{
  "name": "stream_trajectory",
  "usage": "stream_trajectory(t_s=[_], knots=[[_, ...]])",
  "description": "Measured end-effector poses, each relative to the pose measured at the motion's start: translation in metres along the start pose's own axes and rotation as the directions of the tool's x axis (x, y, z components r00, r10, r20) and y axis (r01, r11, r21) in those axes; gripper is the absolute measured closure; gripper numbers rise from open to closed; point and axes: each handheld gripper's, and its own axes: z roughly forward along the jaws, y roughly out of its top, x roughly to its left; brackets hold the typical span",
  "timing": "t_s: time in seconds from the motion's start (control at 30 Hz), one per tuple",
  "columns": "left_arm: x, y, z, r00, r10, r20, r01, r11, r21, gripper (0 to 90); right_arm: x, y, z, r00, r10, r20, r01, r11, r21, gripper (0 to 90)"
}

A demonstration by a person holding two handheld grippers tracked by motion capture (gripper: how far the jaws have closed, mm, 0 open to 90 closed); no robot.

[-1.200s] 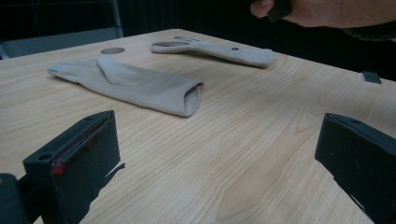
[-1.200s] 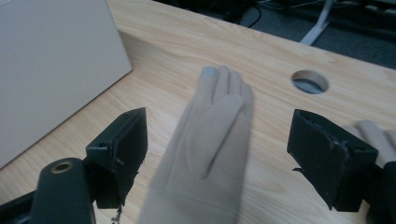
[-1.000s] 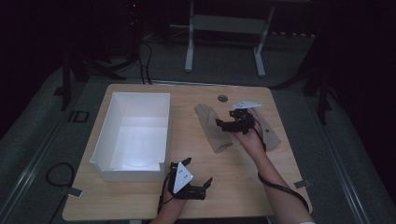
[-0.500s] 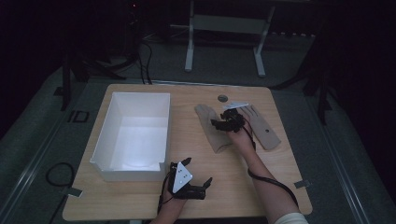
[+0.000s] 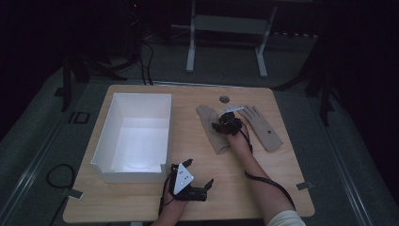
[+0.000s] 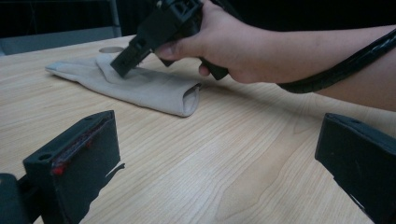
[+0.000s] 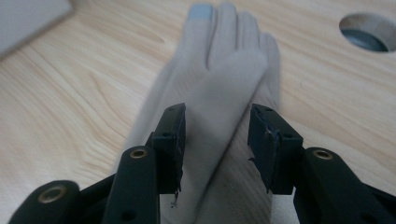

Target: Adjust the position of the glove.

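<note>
Right gripper view, right gripper half closed and just been closing, glove bunched between jaws (not pinched yet), left gripper wide open, holding nothing.

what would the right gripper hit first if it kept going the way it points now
Most likely the left-hand beige glove. The right gripper points down at it; its jaws have just been closing with a ridge of the fabric between them, apparently not yet clamped. Directly beneath lies the wooden table.

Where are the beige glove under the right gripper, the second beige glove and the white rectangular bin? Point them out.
beige glove under the right gripper [image 7: 219, 65], right gripper view, fingers.
second beige glove [image 5: 266, 131], high view, palm.
white rectangular bin [image 5: 165, 126], high view, right wall.
</note>
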Motion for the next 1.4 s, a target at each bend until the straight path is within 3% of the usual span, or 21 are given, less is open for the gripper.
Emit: stream_trajectory(t_s=[0.17, 0.3, 0.4, 0.57, 0.6, 0.7, 0.73, 0.8, 0.9, 0.93, 0.97, 1.0, 1.1, 1.13, 1.3, 1.37, 1.4], knots=[[0.000, 0.000, 0.000, 1.0000, -0.001, 0.001, 0.001, 1.0000, 0.000, 0.2, 0.002, -0.005, 0.005, 0.9999, -0.012, 0.005, 0.012, 1.000, 0.000, 59.6], [0.001, 0.000, 0.000, 1.0000, -0.006, 0.007, 0.006, 1.0000, 0.000, 0.2, 0.004, -0.006, 0.005, 0.9998, -0.019, 0.001, 0.019, 1.000, -0.006, 70.1], [0.001, 0.000, 0.000, 0.9999, -0.010, 0.008, 0.010, 1.0000, -0.001, 0.2, 0.008, -0.005, 0.004, 1.0000, 0.003, 0.009, -0.003, 1.000, -0.003, 78.9], [0.001, 0.000, 0.000, 0.9999, -0.008, 0.007, 0.008, 1.0000, 0.001, 0.2, 0.009, -0.003, -0.002, 0.9982, 0.059, 0.010, -0.059, 0.998, -0.012, 80.9], [0.001, 0.000, 0.000, 0.9999, -0.008, 0.006, 0.008, 1.0000, 0.001, 0.2, 0.010, -0.001, -0.009, 0.9958, 0.090, 0.013, -0.090, 0.995, -0.034, 81.4], [0.001, 0.000, 0.000, 1.0000, -0.007, 0.006, 0.007, 1.0000, 0.001, 0.2, 0.010, 0.003, -0.019, 0.9935, 0.112, 0.020, -0.111, 0.992, -0.059, 81.5], [0.001, 0.000, 0.000, 0.9999, -0.007, 0.010, 0.007, 1.0000, 0.000, 0.2, 0.010, 0.006, -0.030, 0.9898, 0.141, 0.020, -0.139, 0.987, -0.086, 81.4], [0.001, 0.000, 0.000, 0.9999, -0.008, 0.011, 0.008, 1.0000, -0.001, 0.2, 0.010, 0.008, -0.036, 0.9878, 0.155, 0.018, -0.153, 0.984, -0.096, 81.4], [0.002, 0.000, 0.000, 0.9998, -0.015, 0.011, 0.015, 0.9999, 0.001, 0.2, 0.014, 0.011, -0.053, 0.9837, 0.179, 0.017, -0.175, 0.976, -0.126, 81.4], [0.002, 0.000, 0.000, 0.9999, -0.013, 0.010, 0.013, 0.9999, 0.001, 0.2, 0.018, 0.012, -0.066, 0.9814, 0.190, 0.031, -0.183, 0.971, -0.152, 81.4], [0.002, 0.000, 0.000, 0.9999, -0.013, 0.010, 0.013, 0.9999, 0.001, 0.2, 0.018, 0.012, -0.066, 0.9814, 0.190, 0.031, -0.183, 0.971, -0.152, 81.4], [0.002, 0.000, 0.000, 0.9999, -0.011, 0.009, 0.011, 0.9999, 0.001, 0.2, 0.020, 0.013, -0.079, 0.9790, 0.200, 0.038, -0.191, 0.966, -0.173, 81.4], [0.001, 0.000, 0.000, 1.0000, -0.006, 0.008, 0.006, 1.0000, 0.001, 0.2, 0.022, 0.013, -0.091, 0.9746, 0.220, 0.040, -0.209, 0.958, -0.194, 81.4], [0.001, 0.000, 0.000, 1.0000, -0.004, 0.007, 0.004, 1.0000, 0.001, 0.2, 0.025, 0.011, -0.103, 0.9729, 0.223, 0.061, -0.206, 0.956, -0.207, 81.4], [0.001, 0.000, 0.000, 1.0000, -0.006, 0.007, 0.006, 1.0000, 0.000, 0.2, 0.030, 0.004, -0.123, 0.9625, 0.261, 0.074, -0.239, 0.944, -0.227, 81.4], [0.000, 0.000, 0.000, 1.0000, -0.002, 0.005, 0.002, 1.0000, 0.003, 0.2, 0.035, -0.001, -0.129, 0.9632, 0.253, 0.090, -0.229, 0.948, -0.219, 81.4], [0.000, 0.000, 0.000, 1.0000, 0.003, 0.005, -0.003, 1.0000, 0.004, 0.2, 0.038, -0.009, -0.133, 0.9571, 0.277, 0.087, -0.252, 0.942, -0.219, 81.3]])
